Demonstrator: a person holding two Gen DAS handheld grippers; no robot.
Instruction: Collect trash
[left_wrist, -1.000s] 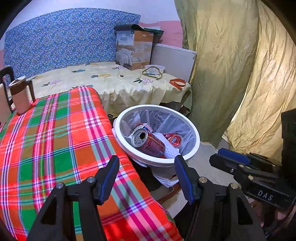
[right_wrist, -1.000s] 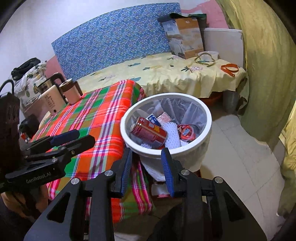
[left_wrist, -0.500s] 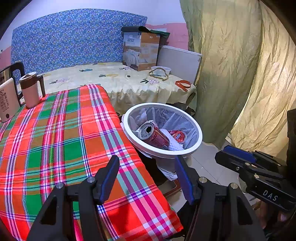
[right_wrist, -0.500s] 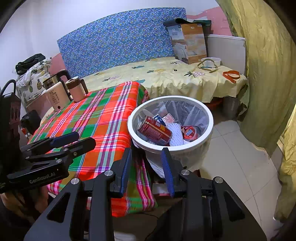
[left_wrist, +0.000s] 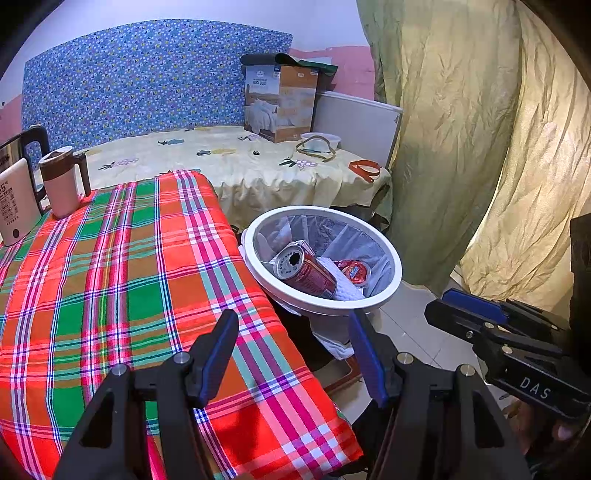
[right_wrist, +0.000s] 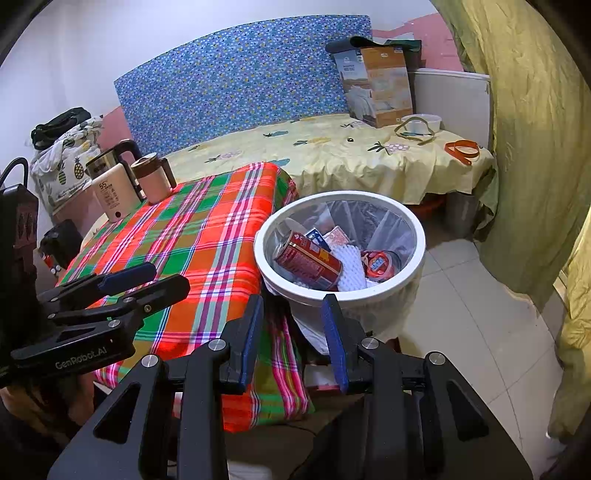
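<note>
You held both the left gripper (left_wrist: 293, 354) and right gripper (right_wrist: 291, 338) open and empty, the red can (right_wrist: 308, 260) already lying in the white bin (right_wrist: 415, 266) just ahead, with no trash visible on the plaid tablecloth (left_wrist: 122, 277).

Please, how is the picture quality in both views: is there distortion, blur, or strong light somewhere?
Left wrist view: strong fisheye bending with dark corners; the curtain glows brightly where light comes through; the can in the bin is sharp. Right wrist view: same curved edges, the headboard bows; even indoor light, no motion blur; the near black fingers stay dark.
</note>
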